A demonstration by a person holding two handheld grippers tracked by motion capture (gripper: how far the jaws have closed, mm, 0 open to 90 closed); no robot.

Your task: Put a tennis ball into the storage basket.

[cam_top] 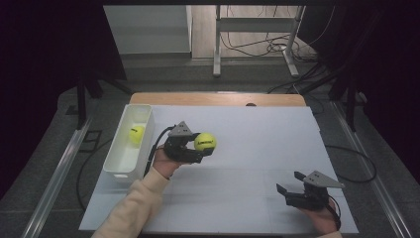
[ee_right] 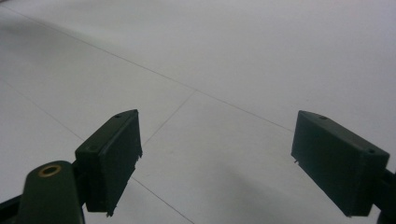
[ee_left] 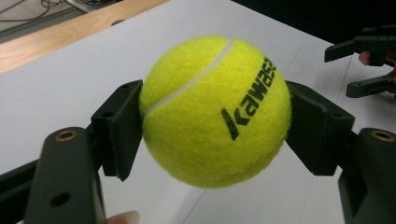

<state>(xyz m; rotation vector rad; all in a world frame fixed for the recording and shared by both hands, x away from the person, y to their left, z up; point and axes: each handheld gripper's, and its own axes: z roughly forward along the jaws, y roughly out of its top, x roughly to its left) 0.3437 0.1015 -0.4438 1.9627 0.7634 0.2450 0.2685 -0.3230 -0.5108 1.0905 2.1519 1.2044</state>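
— Where's the left tool [cam_top: 200, 148] sitting?

— Held above the white desk [cam_top: 257, 134], just right of the white bin [cam_top: 130, 144]. The forearm in a cream sleeve [cam_top: 138, 203] comes up from the bottom edge and leans toward the bin, with the hand [cam_top: 163, 161] gripping the tool from below and its jaws pointing right.

— And it has something?

— Yes, a yellow tennis ball [cam_top: 205, 142]. In the left gripper view the two black pads [ee_left: 119, 126] press on either side of the ball [ee_left: 215, 112] (the black lettering faces the camera), and it hangs clear of the desk surface.

— The right tool [cam_top: 289, 186]?

— Low at the near right corner of the desk, jaws spread wide and pointing left with nothing between them.

— Anything in the bin?

— A second yellow ball [cam_top: 136, 134] lies inside, toward the far end.
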